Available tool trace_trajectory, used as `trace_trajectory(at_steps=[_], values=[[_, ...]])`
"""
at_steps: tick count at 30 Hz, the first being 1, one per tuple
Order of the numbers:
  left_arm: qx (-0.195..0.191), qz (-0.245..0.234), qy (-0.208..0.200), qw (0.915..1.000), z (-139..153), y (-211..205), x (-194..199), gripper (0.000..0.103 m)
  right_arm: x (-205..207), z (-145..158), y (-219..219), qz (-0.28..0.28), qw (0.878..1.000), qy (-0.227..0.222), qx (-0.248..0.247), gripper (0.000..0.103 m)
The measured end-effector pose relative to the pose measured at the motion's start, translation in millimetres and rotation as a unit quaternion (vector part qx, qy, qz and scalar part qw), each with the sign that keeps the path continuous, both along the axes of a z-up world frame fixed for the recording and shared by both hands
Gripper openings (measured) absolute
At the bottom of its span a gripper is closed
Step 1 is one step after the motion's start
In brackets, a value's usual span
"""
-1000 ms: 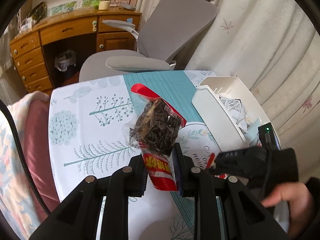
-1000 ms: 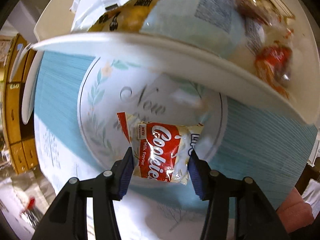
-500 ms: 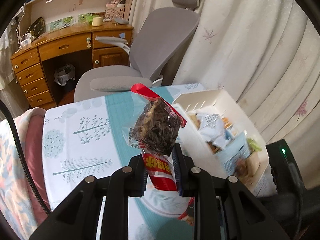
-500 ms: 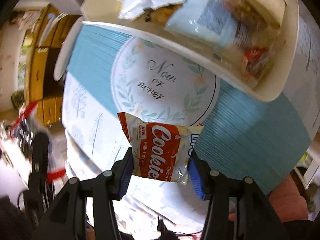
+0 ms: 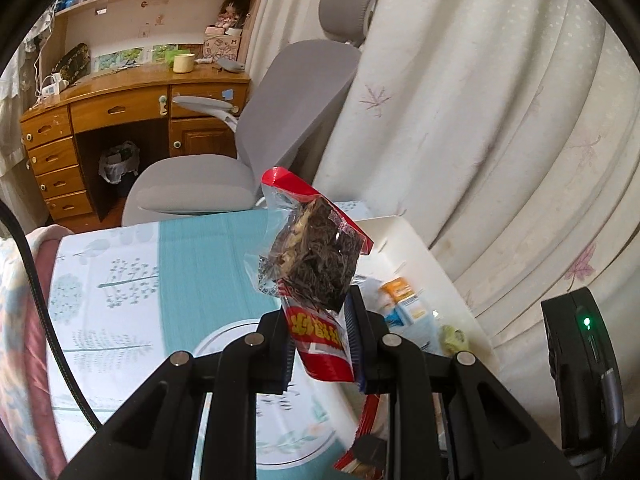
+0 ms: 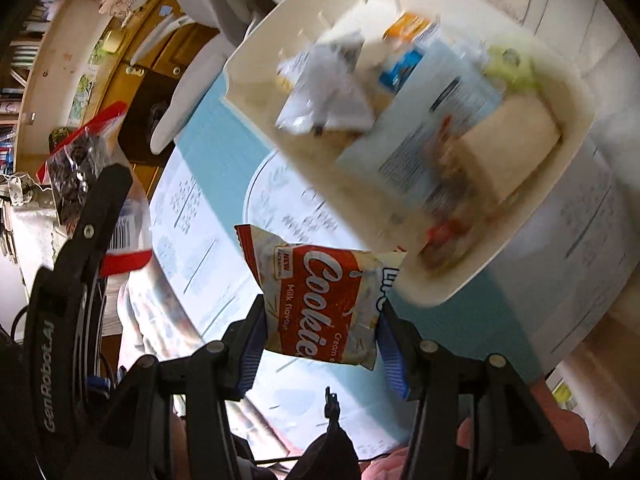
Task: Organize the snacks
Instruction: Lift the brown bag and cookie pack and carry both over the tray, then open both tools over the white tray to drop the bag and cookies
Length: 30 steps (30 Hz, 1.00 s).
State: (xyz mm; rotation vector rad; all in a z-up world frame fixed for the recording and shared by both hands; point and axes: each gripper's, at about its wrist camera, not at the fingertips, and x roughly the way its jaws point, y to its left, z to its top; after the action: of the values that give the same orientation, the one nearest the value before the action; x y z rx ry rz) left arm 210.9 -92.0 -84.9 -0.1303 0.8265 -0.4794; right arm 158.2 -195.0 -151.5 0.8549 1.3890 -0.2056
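Note:
My left gripper is shut on a red and clear packet of dark dried snack and holds it upright above the table, just left of the white basket. My right gripper is shut on a red and white Cookies packet and holds it in the air in front of the white basket, which holds several snack packets. The left gripper with its packet shows at the left of the right wrist view.
The table has a teal and white leaf-print cloth. A grey office chair stands behind it, a wooden desk further back, and pale curtains on the right. The right gripper's body is at the right edge.
Both grippers have risen with their packets. The right one has lifted the Cookies packet off the table and now looks down into the basket. The left one has swung toward the basket.

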Motion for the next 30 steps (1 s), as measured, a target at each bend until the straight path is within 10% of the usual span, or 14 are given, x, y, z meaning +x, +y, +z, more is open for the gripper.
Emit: trace_trajectory(at_steps=[14,20,30], values=[[-0.008,-0.022,0.041,0.9989,-17,-78,10,0.022,9,-17,-91,-0.026,0.999,0.002,-0.019,0.052],[0.005,-0.004,0.076,0.9971,-25,-96,18,0.073,9,-29,-122,-0.055,0.998,0.012,-0.004,0.055],[0.042,0.047,0.143,0.9878,-32,-74,6,0.08,-3,-33,-143,-0.074,0.997,0.006,-0.025,0.078]])
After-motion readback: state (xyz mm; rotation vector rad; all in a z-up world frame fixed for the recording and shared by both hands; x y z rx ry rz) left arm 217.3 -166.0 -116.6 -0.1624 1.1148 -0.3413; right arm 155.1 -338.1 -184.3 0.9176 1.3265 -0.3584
